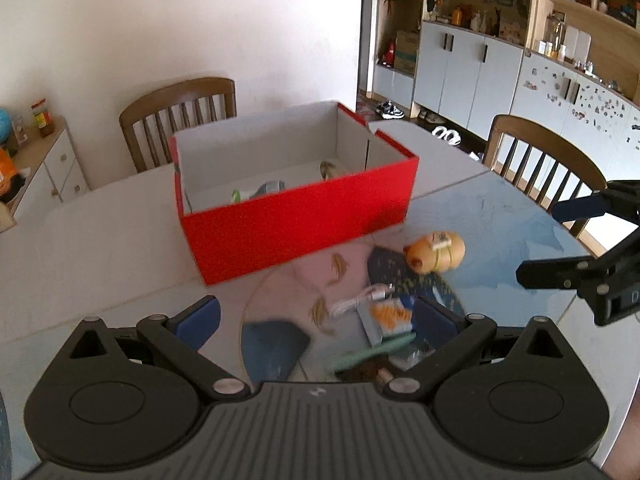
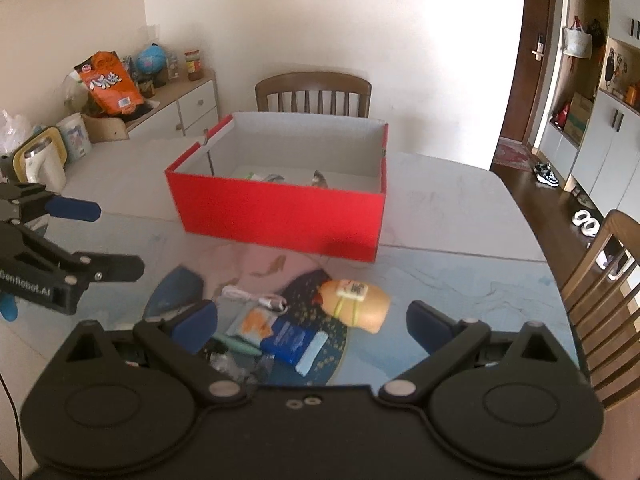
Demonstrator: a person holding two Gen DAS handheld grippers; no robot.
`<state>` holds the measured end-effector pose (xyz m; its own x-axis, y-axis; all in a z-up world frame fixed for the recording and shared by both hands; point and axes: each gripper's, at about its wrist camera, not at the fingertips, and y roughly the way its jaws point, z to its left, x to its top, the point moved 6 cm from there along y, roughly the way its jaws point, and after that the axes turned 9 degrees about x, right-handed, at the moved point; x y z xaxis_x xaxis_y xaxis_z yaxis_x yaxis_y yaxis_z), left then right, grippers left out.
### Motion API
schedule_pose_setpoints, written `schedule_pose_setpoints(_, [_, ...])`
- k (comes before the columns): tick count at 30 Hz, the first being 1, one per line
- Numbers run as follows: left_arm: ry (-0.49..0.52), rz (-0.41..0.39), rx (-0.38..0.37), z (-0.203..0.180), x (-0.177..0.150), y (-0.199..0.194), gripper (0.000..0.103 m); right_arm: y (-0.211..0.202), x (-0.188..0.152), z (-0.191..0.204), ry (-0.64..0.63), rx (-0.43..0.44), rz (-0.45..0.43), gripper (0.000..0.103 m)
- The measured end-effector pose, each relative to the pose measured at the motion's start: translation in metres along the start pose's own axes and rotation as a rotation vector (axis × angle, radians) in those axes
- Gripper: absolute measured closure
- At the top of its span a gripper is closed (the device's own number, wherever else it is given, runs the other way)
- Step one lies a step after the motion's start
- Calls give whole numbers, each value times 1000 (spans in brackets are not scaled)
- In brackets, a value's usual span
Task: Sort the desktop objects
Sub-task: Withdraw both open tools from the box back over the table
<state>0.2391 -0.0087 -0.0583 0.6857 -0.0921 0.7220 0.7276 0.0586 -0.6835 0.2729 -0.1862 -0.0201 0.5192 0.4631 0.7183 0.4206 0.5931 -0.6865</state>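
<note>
Red cardboard makes the sorting bin: an open shoebox [image 2: 280,212] stands on the table [image 2: 460,216], toward its far edge, with its mouth up so things can be dropped in from above. A few small items [image 2: 276,178] already lie on its floor; blur keeps me from naming them.

What is left to sort is heaped nearer the front edge of the table, in front of the box. A rounded orange-tan toy [image 2: 358,306] with a small tile banded to it lies on its side at the right of the heap. Beside it are a white cable [image 2: 256,299], a blue pouch with a pale end [image 2: 296,342], an orange-and-white packet [image 2: 256,324] and a green pen-like stick [image 2: 236,345], overlapping one another, so each must be lifted singly.

Both grippers hang above this pile with nothing in them. The right gripper [image 2: 312,320] has its jaws spread wide, straddling the pouch and the toy, which suggests one of those is its likely pick. The left gripper [image 1: 316,316] is likewise wide open over the cable and the packet. In each view the other tool shows at the side, so the two stand abreast, facing the box.

My judgement: the task is partly done, and the next grasp needs a descent onto one chosen item without dragging its neighbours.
</note>
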Motion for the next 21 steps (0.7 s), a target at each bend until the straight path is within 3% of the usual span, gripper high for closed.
schedule_pose_setpoints(21, [-122,170,102,17,-83,29,0,31,-46,11,17,-1,56,5])
